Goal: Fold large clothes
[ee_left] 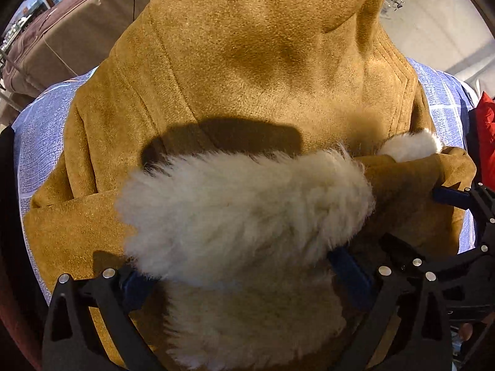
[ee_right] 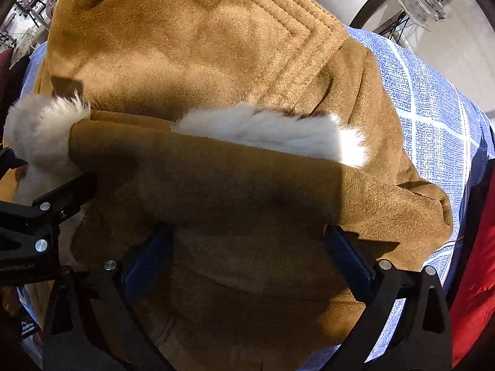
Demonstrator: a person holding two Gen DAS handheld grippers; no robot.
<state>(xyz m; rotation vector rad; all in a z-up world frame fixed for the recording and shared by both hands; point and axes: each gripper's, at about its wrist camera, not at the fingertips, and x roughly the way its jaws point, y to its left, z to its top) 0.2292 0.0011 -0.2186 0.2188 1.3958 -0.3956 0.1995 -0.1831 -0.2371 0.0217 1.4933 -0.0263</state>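
Note:
A tan suede coat (ee_left: 247, 61) with white fleece lining (ee_left: 241, 213) lies on a blue checked cloth (ee_left: 43, 130). My left gripper (ee_left: 244, 275) has its jaws wide apart around a raised, fleece-edged fold of the coat. My right gripper (ee_right: 247, 262) also stands wide apart around a raised suede fold (ee_right: 216, 185) of the same coat (ee_right: 185, 46), with a fleece strip (ee_right: 272, 133) above it. The right gripper shows at the right of the left wrist view (ee_left: 464, 198); the left gripper shows at the left of the right wrist view (ee_right: 55, 198). Whether the pads press the cloth is hidden.
A red garment (ee_left: 487, 130) lies at the right edge, also in the right wrist view (ee_right: 476, 293). A brown sofa (ee_left: 77, 31) stands behind at the left. The blue checked cloth (ee_right: 433, 123) extends to the right of the coat.

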